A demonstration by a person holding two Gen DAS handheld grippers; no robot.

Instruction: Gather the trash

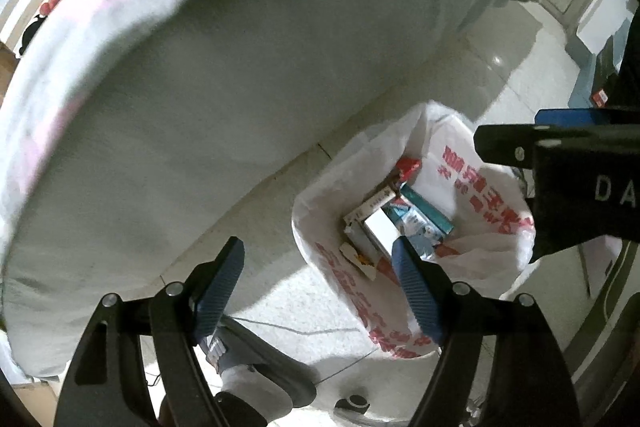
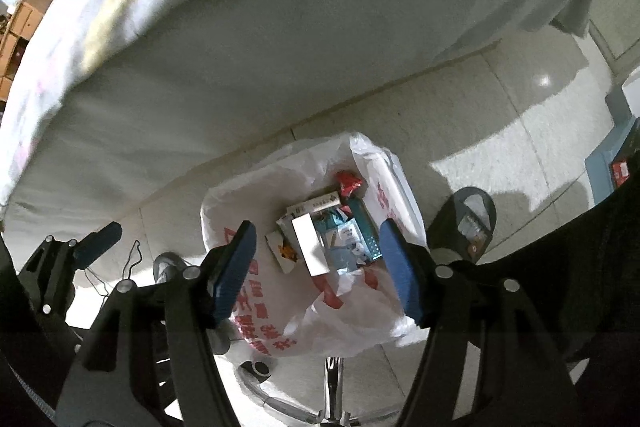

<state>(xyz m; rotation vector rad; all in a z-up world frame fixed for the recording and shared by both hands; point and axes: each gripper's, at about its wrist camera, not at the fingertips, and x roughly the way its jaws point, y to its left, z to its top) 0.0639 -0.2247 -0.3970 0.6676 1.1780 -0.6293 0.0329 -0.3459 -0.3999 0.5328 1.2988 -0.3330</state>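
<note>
A white plastic trash bag with red print (image 1: 480, 187) (image 2: 376, 203) stands open on the tiled floor beside the bed. Inside lie several cartons and wrappers: a white box (image 1: 380, 231) (image 2: 310, 247), a teal box (image 1: 426, 213) (image 2: 362, 223) and a red wrapper (image 1: 408, 167) (image 2: 349, 183). My left gripper (image 1: 320, 259) is open and empty, held above the bag's left rim. My right gripper (image 2: 316, 239) is open and empty, directly over the bag's mouth. The right gripper also shows at the right edge of the left wrist view (image 1: 560, 155).
A bed with a grey mattress side (image 1: 240, 87) (image 2: 280, 47) fills the upper half of both views. A person's slippered feet (image 1: 256, 359) (image 2: 466, 223) stand by the bag. A chair's chrome base (image 2: 332, 387) sits below. A thin cable (image 2: 132, 263) lies on the floor.
</note>
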